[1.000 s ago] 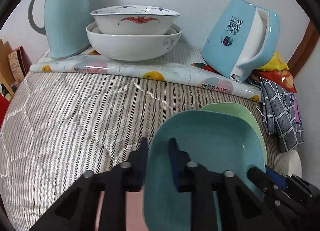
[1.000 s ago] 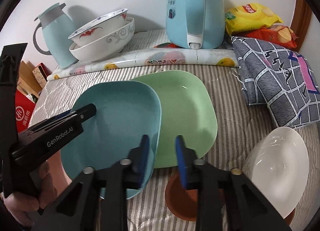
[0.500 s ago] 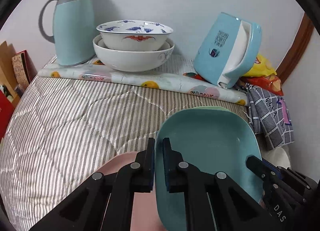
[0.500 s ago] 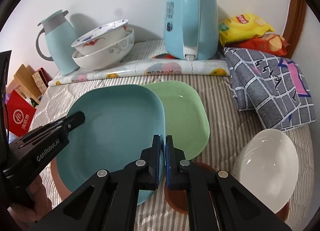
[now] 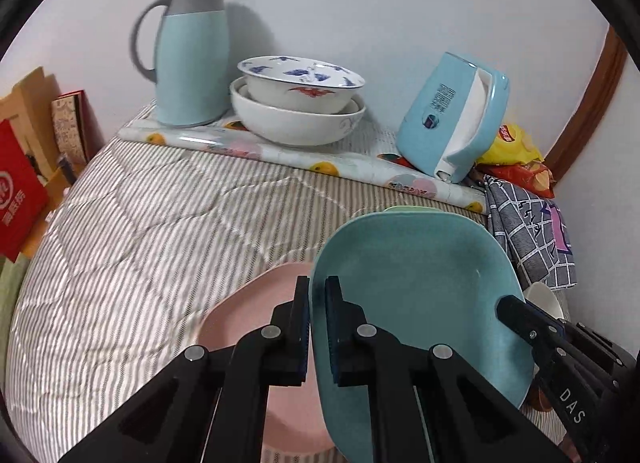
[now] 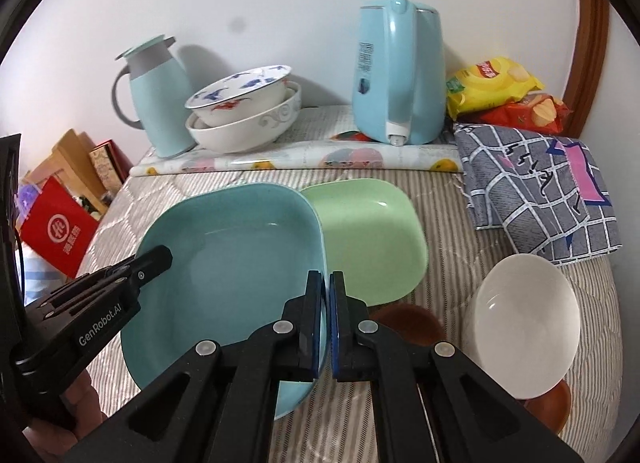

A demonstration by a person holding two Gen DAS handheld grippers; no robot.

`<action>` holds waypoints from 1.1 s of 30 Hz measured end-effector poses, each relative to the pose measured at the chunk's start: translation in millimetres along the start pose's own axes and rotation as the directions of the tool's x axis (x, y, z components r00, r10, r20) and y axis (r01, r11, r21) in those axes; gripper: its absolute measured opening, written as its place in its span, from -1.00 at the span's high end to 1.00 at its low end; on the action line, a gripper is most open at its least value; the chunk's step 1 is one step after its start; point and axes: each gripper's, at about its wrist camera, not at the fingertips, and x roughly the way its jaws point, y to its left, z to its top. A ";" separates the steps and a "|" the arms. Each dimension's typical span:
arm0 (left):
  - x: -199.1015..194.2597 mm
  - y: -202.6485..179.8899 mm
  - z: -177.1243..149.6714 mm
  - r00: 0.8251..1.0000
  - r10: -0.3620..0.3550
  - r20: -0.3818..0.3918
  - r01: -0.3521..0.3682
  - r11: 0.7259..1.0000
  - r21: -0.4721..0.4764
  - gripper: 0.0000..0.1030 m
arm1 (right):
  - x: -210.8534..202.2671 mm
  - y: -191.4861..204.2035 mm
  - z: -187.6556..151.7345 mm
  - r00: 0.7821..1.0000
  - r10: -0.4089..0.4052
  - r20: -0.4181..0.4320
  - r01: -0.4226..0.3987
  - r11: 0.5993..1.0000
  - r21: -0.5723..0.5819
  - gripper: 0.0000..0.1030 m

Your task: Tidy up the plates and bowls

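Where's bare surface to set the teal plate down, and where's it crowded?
Free: the striped cover left of the pink plate, in front of the rolled mat. Crowded: right side, with the green plate, white bowl, brown dishes and checked cloth. Both the left gripper and right gripper grip the teal plate.

Both grippers, right gripper (image 6: 325, 295) and left gripper (image 6: 154, 259), pinch opposite rims of the teal plate (image 6: 236, 263) (overlapping the green plate (image 6: 372, 239))
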 end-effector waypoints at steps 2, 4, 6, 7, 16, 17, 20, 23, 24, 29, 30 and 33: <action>-4.9 7.2 -4.7 1.000 0.007 0.002 -0.007 1.000 -0.013 0.85 | -1.9 8.4 -4.2 1.000 0.005 0.000 -0.005 1.000 -0.010 0.93; -8.6 14.3 -9.3 1.000 0.014 0.002 -0.014 1.000 -0.022 0.85 | -2.5 15.1 -9.0 1.000 0.010 0.001 -0.010 1.000 -0.024 0.93; -9.8 22.2 -14.6 1.000 0.025 -0.004 -0.025 0.999 -0.035 0.85 | -1.1 20.5 -13.3 1.000 0.017 -0.003 -0.017 0.999 -0.033 0.93; -9.8 24.4 -16.6 1.000 0.028 -0.007 -0.029 0.999 -0.038 0.85 | 0.1 23.5 -15.1 1.000 0.021 -0.007 -0.021 0.999 -0.038 0.93; 0.4 45.4 -33.1 0.998 0.041 -0.040 -0.044 0.995 -0.092 0.85 | 18.3 38.6 -27.4 0.998 0.025 -0.050 -0.029 0.997 -0.077 0.92; 2.5 47.8 -35.1 0.998 0.039 -0.047 -0.043 0.994 -0.101 0.85 | 22.3 39.6 -27.7 0.998 0.024 -0.057 -0.029 0.996 -0.082 0.91; 7.5 53.3 -39.3 0.998 0.039 -0.054 -0.045 0.992 -0.115 0.85 | 31.3 43.2 -27.3 0.997 0.018 -0.072 -0.025 0.995 -0.101 0.91; 12.7 57.6 -40.8 0.997 0.044 -0.062 -0.052 0.991 -0.125 0.85 | 38.5 46.3 -25.2 0.997 0.010 -0.078 -0.020 0.992 -0.122 0.93; 13.8 58.9 -41.4 0.997 0.046 -0.063 -0.054 0.990 -0.127 0.85 | 41.5 47.5 -24.1 0.997 0.009 -0.081 -0.019 0.992 -0.127 0.93; 23.1 66.2 -42.2 0.996 0.048 -0.079 -0.059 0.988 -0.140 0.85 | 55.2 51.6 -22.7 0.995 0.004 -0.097 -0.019 0.987 -0.156 0.93; 23.8 66.5 -41.7 0.996 0.047 -0.082 -0.058 0.988 -0.140 0.85 | 58.4 51.5 -22.1 0.995 0.006 -0.102 -0.022 0.987 -0.157 0.93; 24.7 69.6 -41.3 0.995 0.047 -0.084 -0.058 0.988 -0.144 0.85 | 66.9 50.5 -19.9 0.993 0.015 -0.120 -0.034 0.987 -0.159 0.92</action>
